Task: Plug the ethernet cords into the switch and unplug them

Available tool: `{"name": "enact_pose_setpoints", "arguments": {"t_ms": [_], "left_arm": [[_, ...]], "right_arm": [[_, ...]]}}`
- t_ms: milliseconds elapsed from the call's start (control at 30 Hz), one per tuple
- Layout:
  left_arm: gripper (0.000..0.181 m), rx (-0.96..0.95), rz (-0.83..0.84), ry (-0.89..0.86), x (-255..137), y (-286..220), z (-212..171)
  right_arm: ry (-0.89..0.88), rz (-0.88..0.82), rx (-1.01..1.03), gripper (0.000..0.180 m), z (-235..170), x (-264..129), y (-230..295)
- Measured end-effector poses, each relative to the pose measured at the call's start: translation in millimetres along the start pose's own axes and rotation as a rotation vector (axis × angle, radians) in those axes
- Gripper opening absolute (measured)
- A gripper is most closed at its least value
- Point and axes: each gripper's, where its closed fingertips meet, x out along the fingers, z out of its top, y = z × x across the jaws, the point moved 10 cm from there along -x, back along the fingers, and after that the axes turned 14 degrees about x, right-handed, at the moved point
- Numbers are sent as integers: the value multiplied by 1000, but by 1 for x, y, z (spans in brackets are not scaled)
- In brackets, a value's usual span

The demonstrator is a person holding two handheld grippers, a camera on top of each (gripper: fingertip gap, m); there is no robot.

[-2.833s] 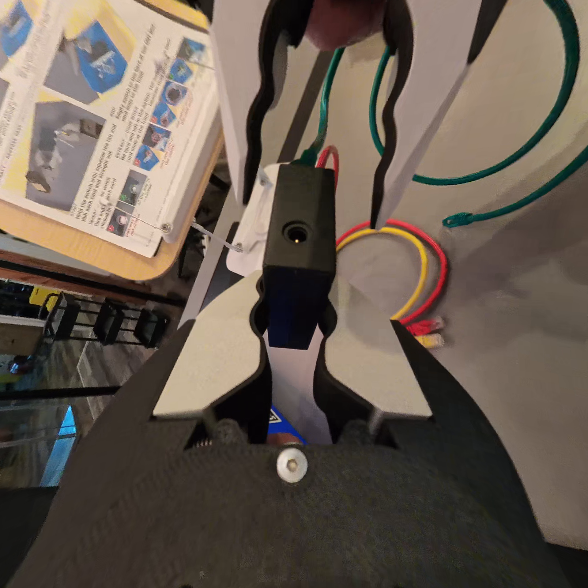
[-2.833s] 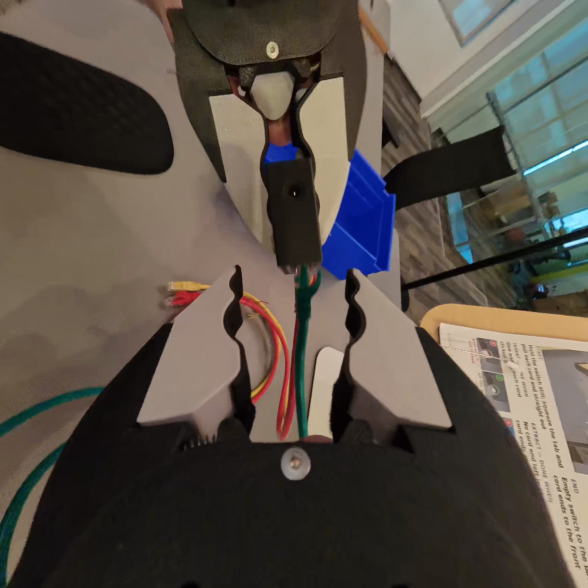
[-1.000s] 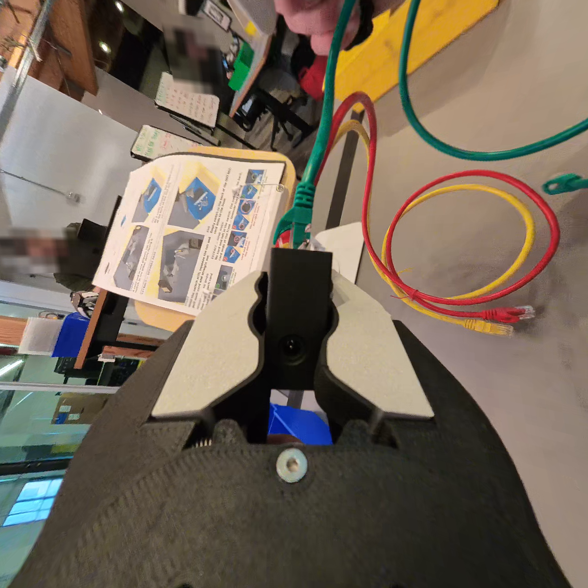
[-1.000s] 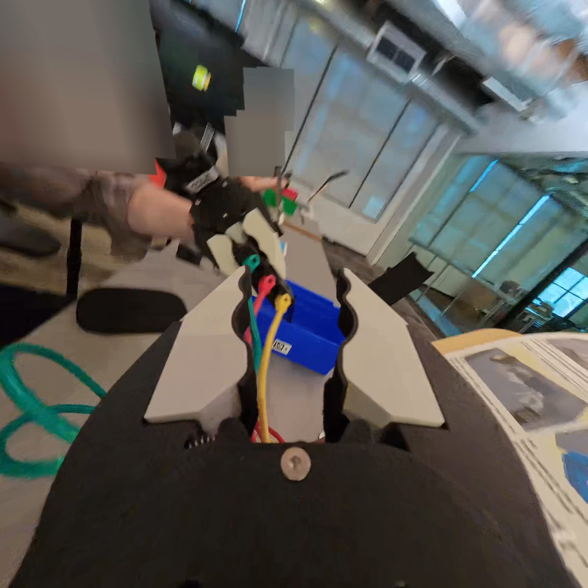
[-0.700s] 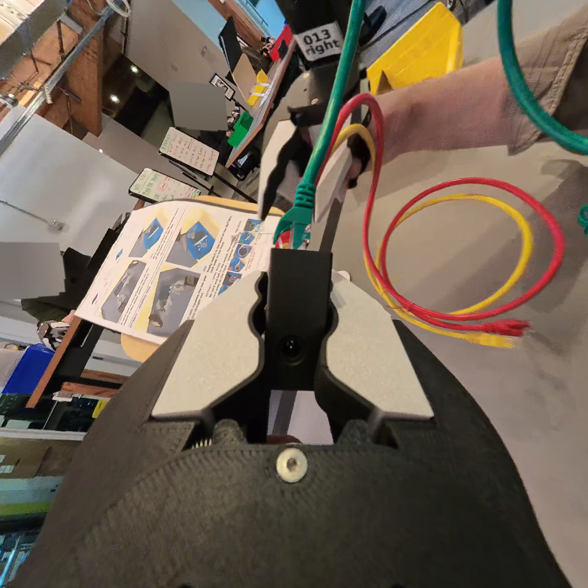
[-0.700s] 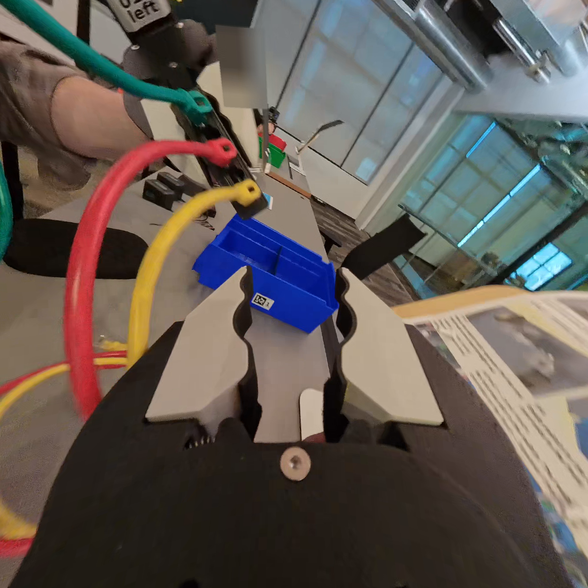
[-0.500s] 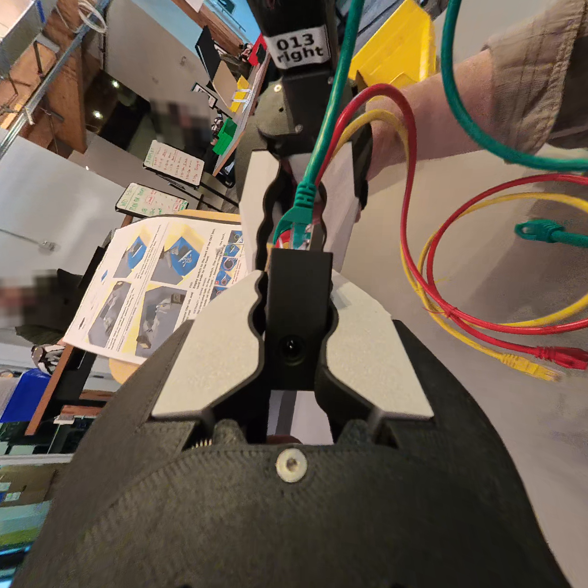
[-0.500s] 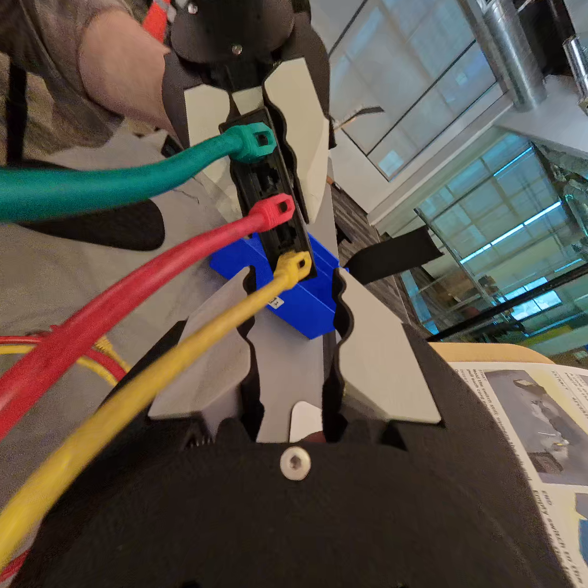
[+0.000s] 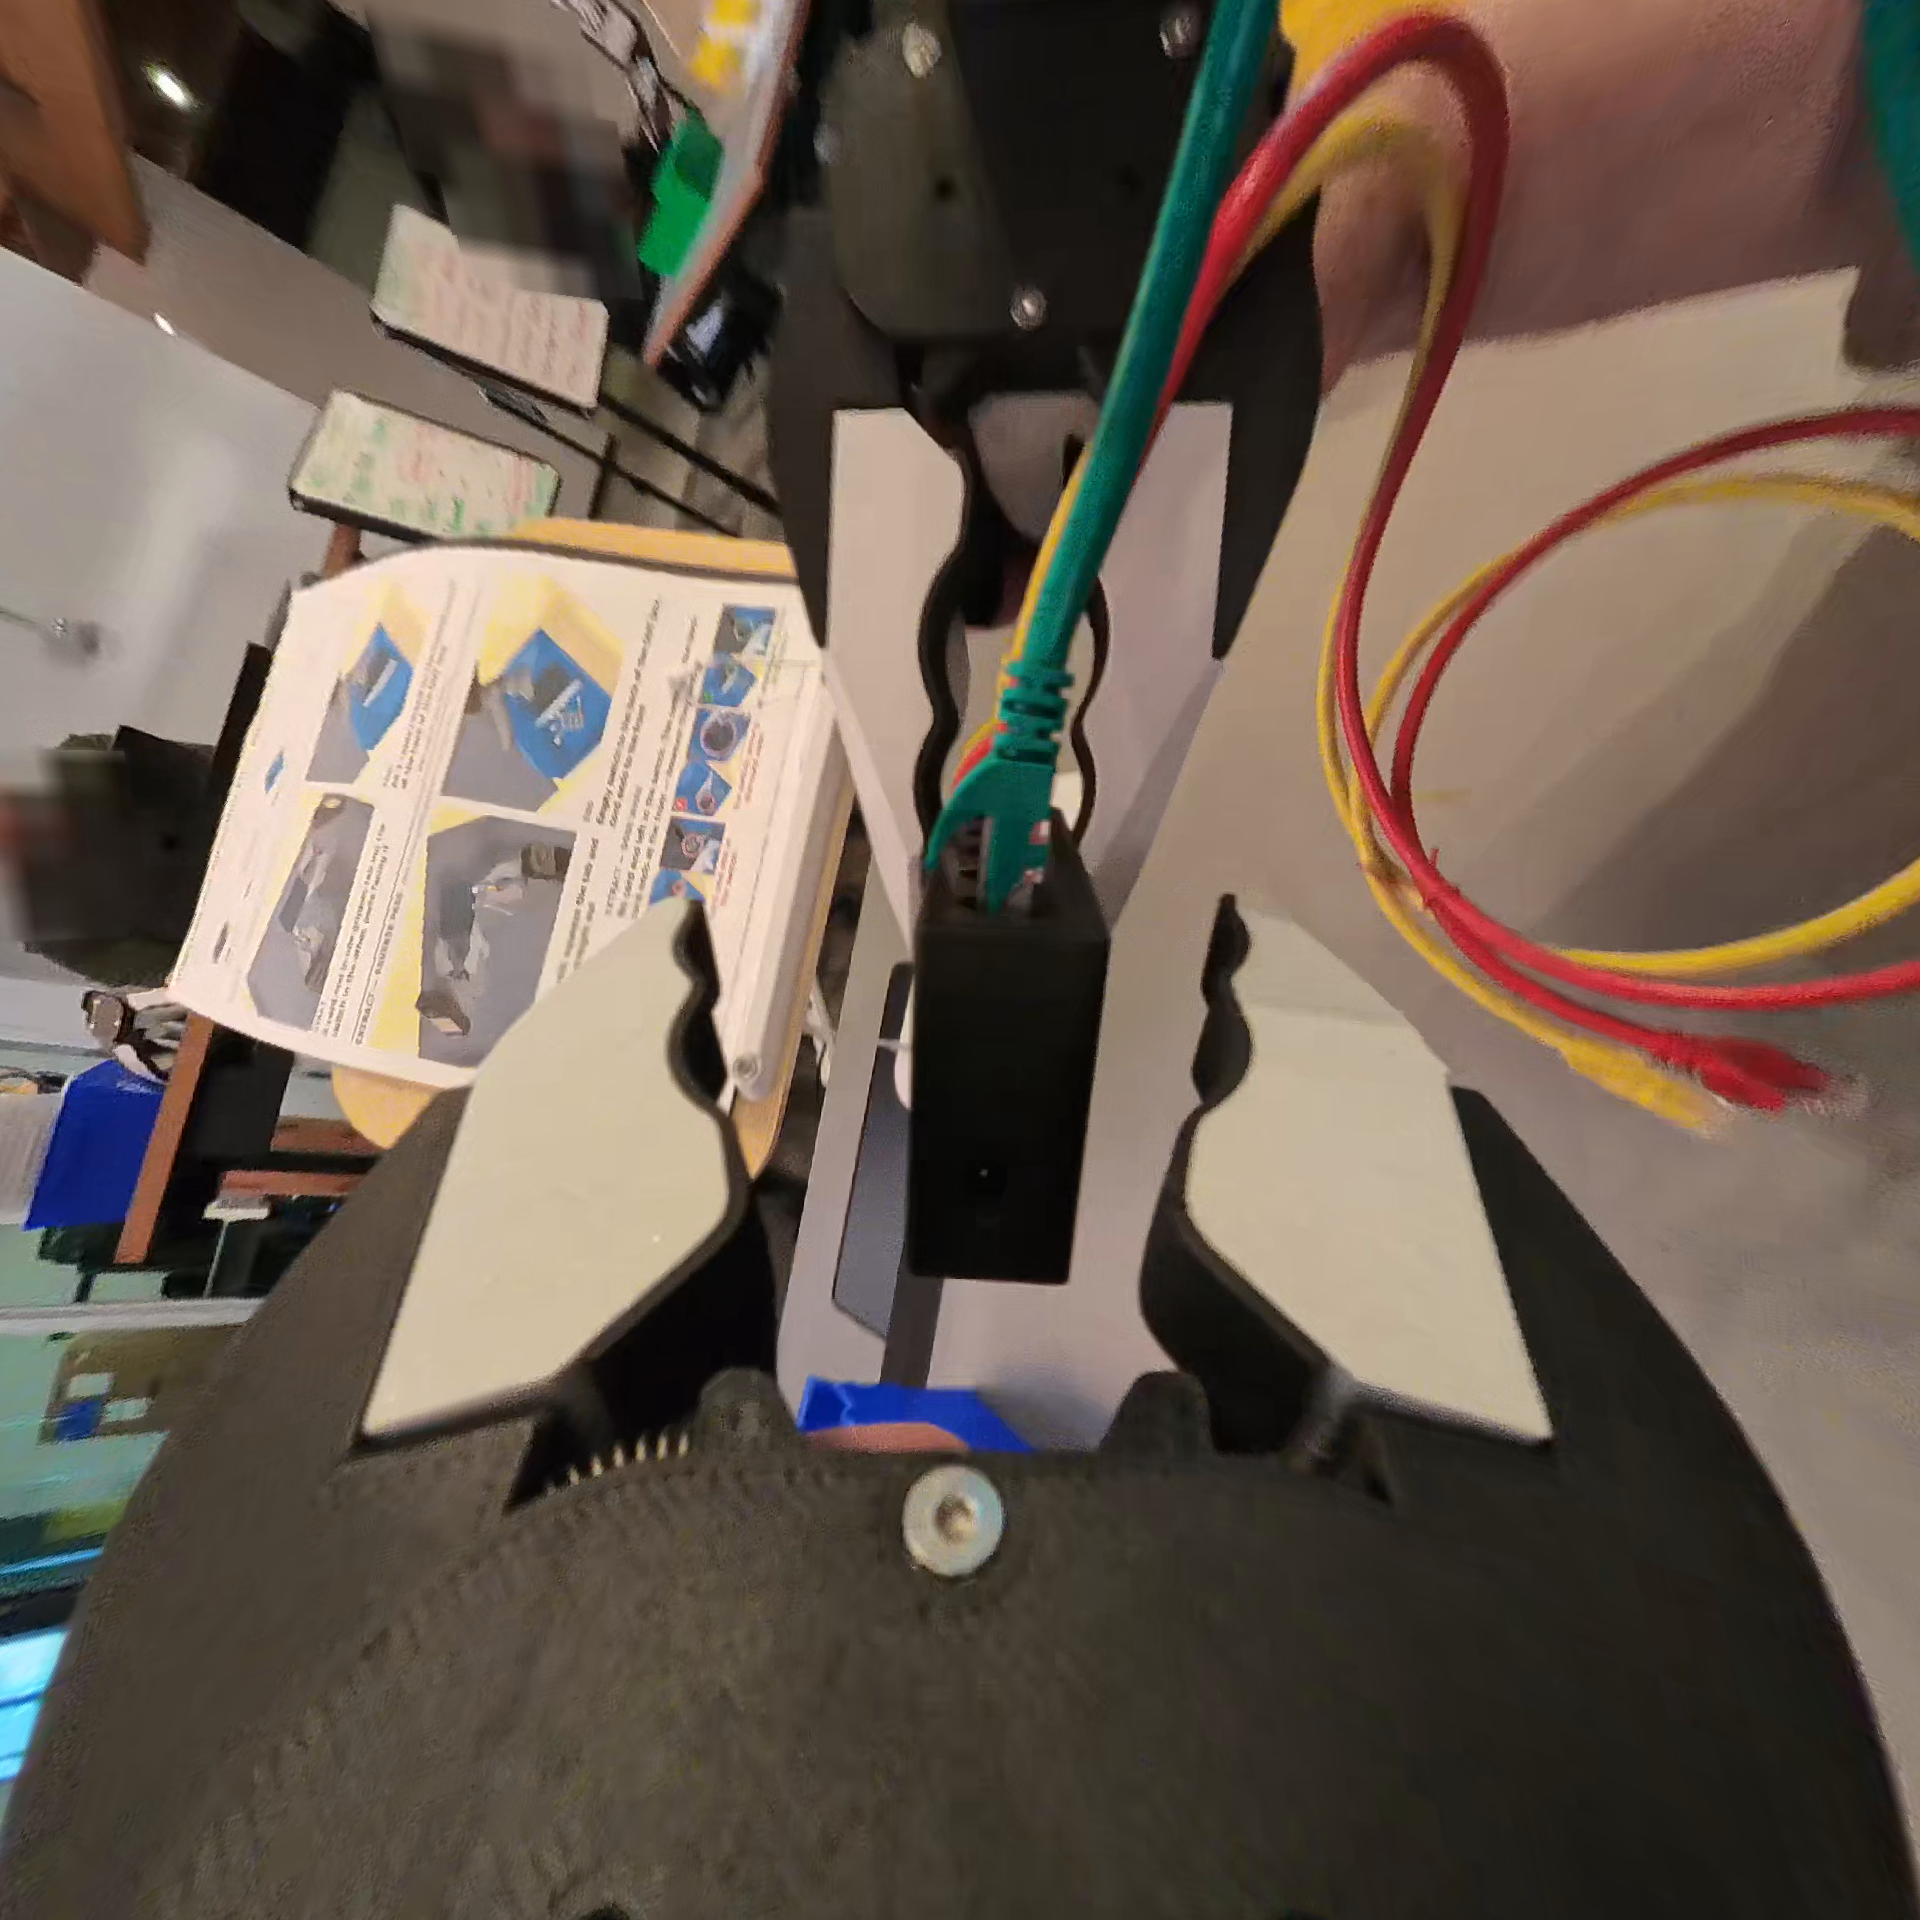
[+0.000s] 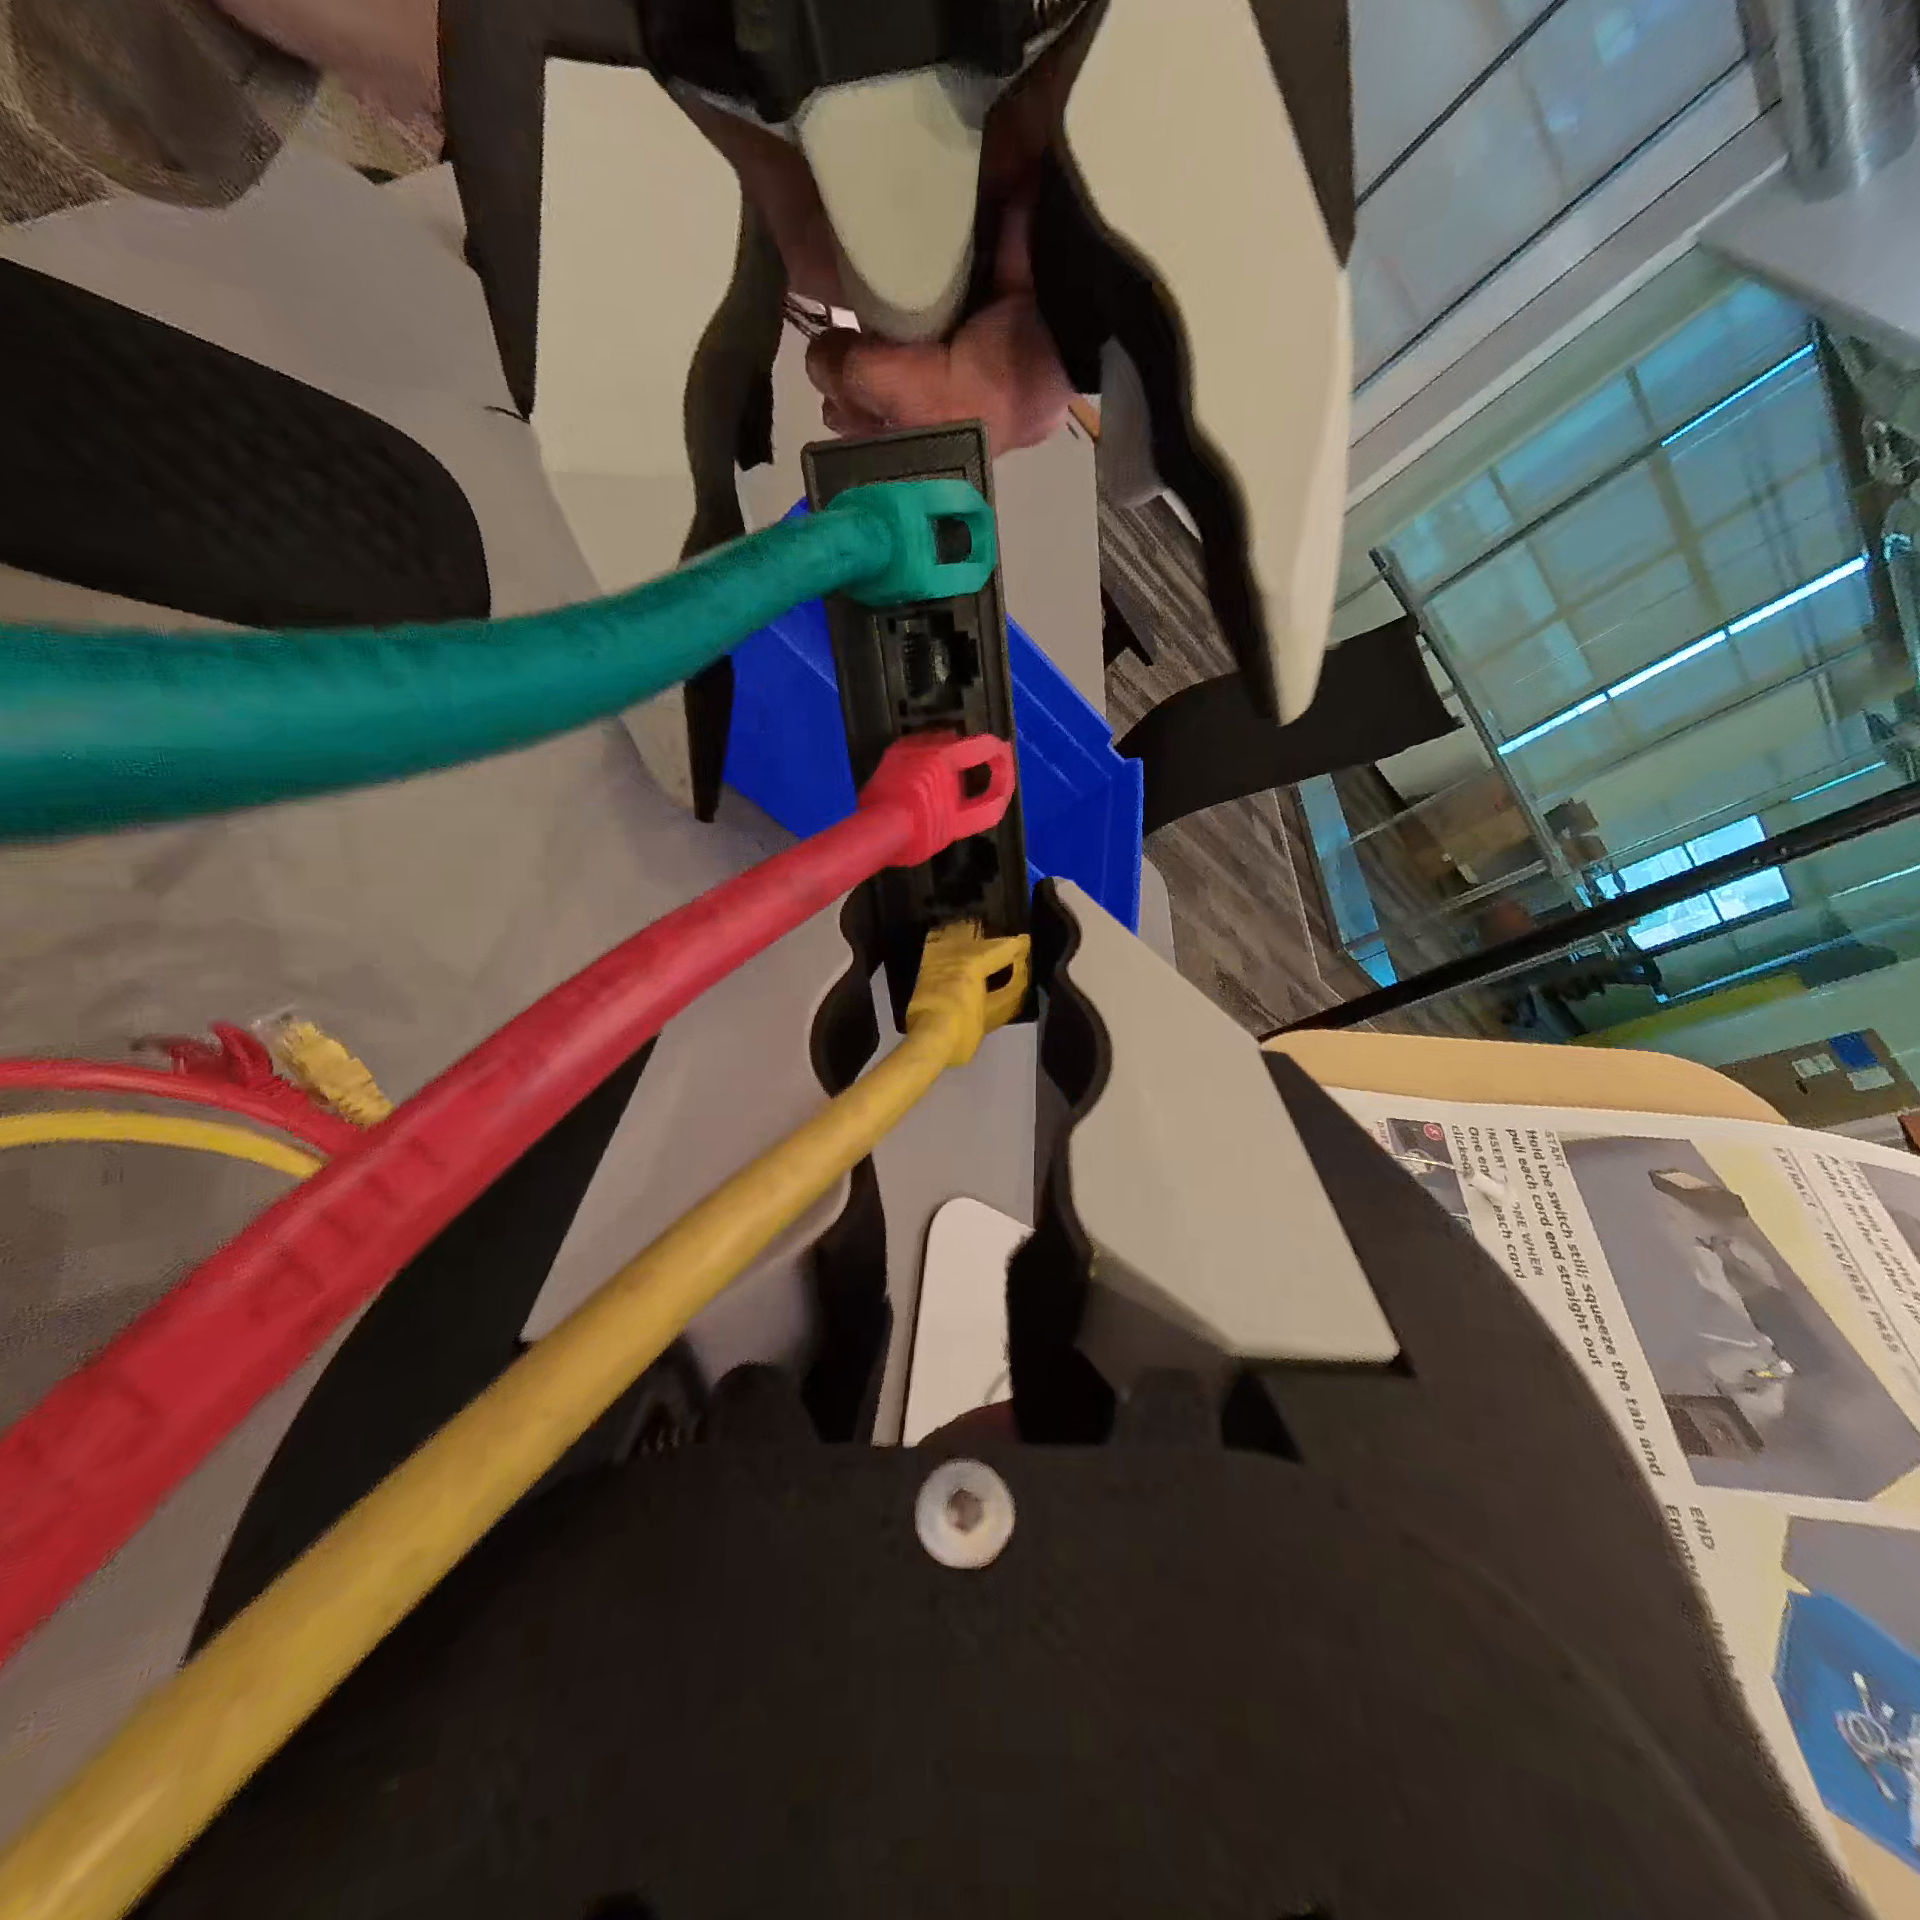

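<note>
Around the black switch (image 9: 997, 1091), held in mid-air above the grey table (image 10: 364, 935), my left gripper (image 9: 956, 920) stands spread wide and clear of it. My right gripper (image 10: 951, 935) is drawn narrow onto the port end, beside the yellow cord (image 10: 623, 1299). The red cord (image 10: 520, 1091) and green cord (image 10: 416, 675) are plugged in above, with empty ports between. Pinched at one end only, the switch could twist loose under the cords' pull. Behind it sits a blue bin (image 10: 1070, 758); I cannot tell its contents.
</note>
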Motion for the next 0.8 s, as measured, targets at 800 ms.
{"name": "enact_pose_setpoints", "arguments": {"t_ms": [800], "left_arm": [[50,105,9,258,25,1,1]], "right_arm": [[70,-125,32,45,-8,-13,-16]]}}
